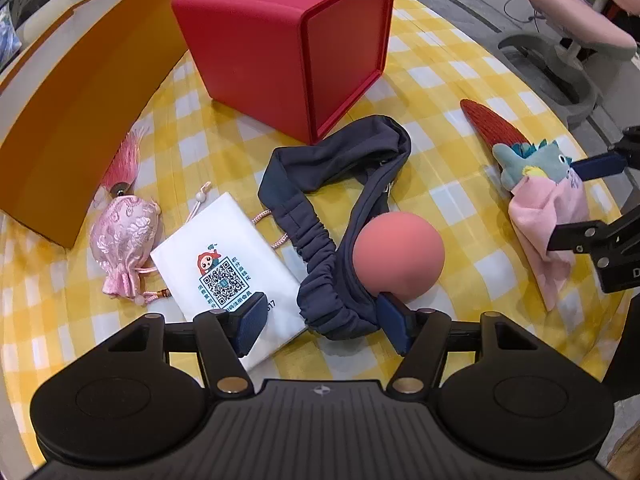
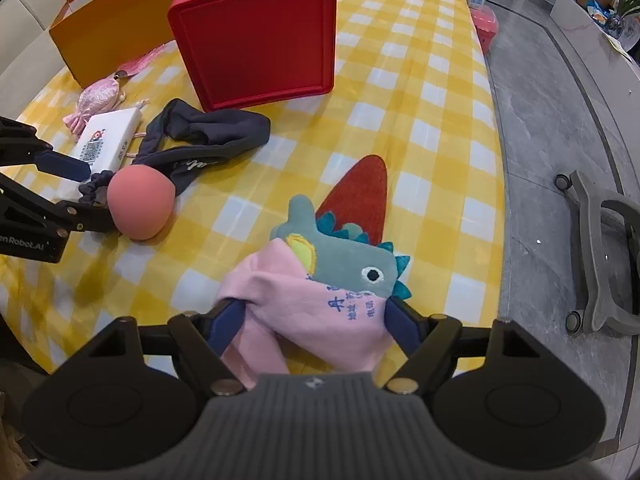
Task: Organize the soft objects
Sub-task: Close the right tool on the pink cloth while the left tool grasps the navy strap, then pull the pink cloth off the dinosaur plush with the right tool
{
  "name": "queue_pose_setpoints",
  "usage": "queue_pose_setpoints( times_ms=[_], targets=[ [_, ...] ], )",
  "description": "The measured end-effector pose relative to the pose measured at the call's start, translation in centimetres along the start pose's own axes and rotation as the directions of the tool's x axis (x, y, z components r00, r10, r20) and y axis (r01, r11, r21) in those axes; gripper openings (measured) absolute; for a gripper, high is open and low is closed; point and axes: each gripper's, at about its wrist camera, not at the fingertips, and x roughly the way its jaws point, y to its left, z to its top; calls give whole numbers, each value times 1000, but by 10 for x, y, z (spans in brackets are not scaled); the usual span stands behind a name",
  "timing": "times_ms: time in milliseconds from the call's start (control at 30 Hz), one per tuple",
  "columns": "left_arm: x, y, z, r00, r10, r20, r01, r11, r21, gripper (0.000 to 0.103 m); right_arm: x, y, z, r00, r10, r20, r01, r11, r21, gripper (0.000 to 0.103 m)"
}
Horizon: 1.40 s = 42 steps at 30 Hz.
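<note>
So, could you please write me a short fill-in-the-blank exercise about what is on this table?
1. The red box lies on its side on a tablecloth checked white and ____.
2. The pink ball rests against a dark grey ____.
3. The plush fish wears a cloth coloured ____.
4. The white pouch lies between the headband and a pink satin ____.

Missing words: yellow; headband; pink; pouch
</note>
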Motion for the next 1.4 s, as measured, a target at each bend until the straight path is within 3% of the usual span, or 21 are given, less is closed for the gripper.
queue_pose_setpoints(
  times_ms=[133,233,400,600,667,1133,1333,1400],
  targets=[
    [1,5,-1,1000,-21,8,22,999,-33,34,3,0,0,1000,-7,-3,7,1000,-6,77],
    [1,8,-1,999,-35,3,35,998,-53,27,7,0,0,1000,-14,-7,14,1000,-10,77],
    [-3,5,2,999,-43,-8,42,999,-19,24,13,3,2,999,-27,-16,27,999,-40,73],
    [-14,6,5,998,-56,2,56,998,0,24,9,6,6,1000,-8,-14,7,998,-58,42],
    [-18,9,7,998,-56,14,56,998,0,24,7,6,9,1000,0,-15,0,998,-58,38],
    [-57,43,28,993,-41,109,44,999,-25,24,-33,-6,53,998,-5,56,8,999,-38,35],
    [-61,49,27,991,-45,127,50,998,-40,24,-12,3,41,1000,3,-26,-4,998,-61,37],
    [-58,48,25,991,-45,122,51,998,-39,24,0,6,32,998,-7,-67,2,998,-70,42]
  ],
)
